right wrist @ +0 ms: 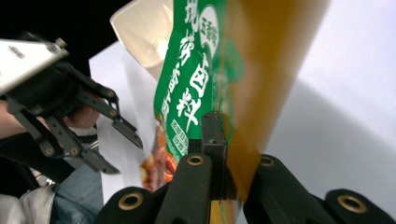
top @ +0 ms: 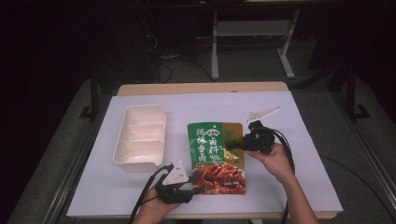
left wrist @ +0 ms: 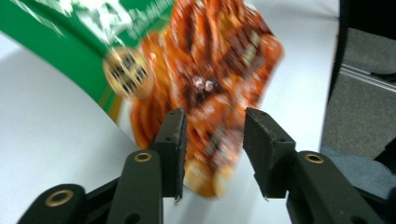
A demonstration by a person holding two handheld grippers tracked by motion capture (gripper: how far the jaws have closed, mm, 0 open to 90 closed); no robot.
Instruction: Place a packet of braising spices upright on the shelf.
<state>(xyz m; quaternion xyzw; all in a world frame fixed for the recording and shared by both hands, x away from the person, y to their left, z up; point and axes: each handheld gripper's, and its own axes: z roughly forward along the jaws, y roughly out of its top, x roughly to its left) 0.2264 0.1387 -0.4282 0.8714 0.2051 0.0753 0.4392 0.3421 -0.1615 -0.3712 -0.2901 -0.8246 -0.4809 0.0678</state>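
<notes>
One seasoning pouch [top: 216, 157], green and gold with white Chinese characters too blurred to read, sits clamped at its edge between the right gripper's [top: 232, 145] jaws. The left gripper [left wrist: 212, 154], jaws apart, straddles the pouch's lower corner.

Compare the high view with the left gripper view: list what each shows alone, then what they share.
High view alone: the white tray left of the packet, the right gripper shut on the packet's right edge, both hands, the table's far wooden edge and the floor beyond.

Left gripper view alone: the left gripper seen close, jaws open with the packet's corner between them, and a round gold seal on the print.

Both: the packet and the white sheet under it.
</notes>
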